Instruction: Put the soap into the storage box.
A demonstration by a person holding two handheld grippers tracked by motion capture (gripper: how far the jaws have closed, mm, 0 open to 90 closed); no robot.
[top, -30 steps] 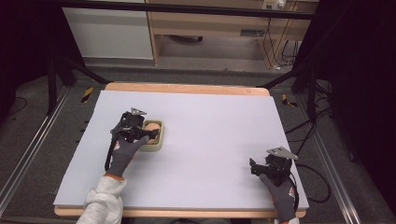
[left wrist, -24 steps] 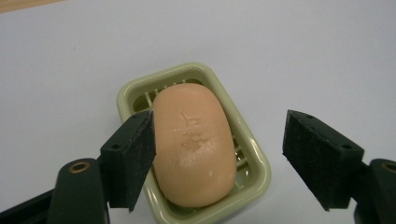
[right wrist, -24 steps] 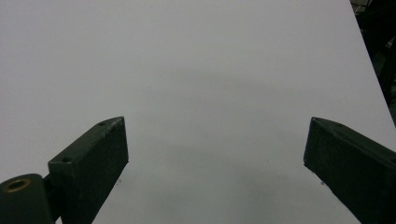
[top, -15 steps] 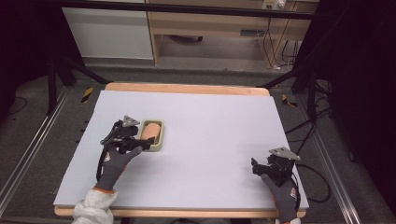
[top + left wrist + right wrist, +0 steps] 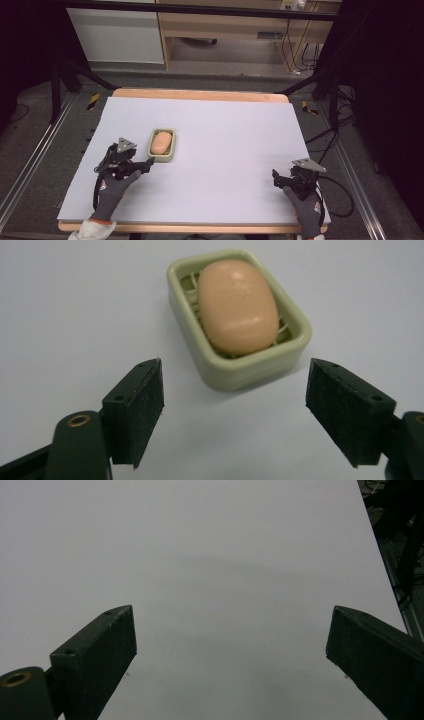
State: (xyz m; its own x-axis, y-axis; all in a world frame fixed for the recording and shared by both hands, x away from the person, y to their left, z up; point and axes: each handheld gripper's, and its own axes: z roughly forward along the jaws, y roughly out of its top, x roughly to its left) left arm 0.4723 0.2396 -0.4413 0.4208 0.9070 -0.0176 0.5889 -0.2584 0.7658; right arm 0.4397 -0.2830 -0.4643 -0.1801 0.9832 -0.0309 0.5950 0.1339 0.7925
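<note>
On the white surface [image 5: 225,145], left of centre: peach oval soap bar [image 5: 238,305] in pale green rectangular dish [image 5: 295,347] | left gripper [image 5: 235,410] spread wide, just short of dish | right gripper [image 5: 230,655] spread wide, near right corner, well apart

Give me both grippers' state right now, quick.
Left gripper: open, holding nothing, jaws short of the soap dish with the soap bar.
Right gripper: open, holding nothing.

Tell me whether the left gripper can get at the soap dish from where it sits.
Probably yes. The left gripper is open, its jaws spread wider than the soap dish, which lies just ahead on the table with bare surface between. The soap rests inside; nothing blocks the way.
</note>
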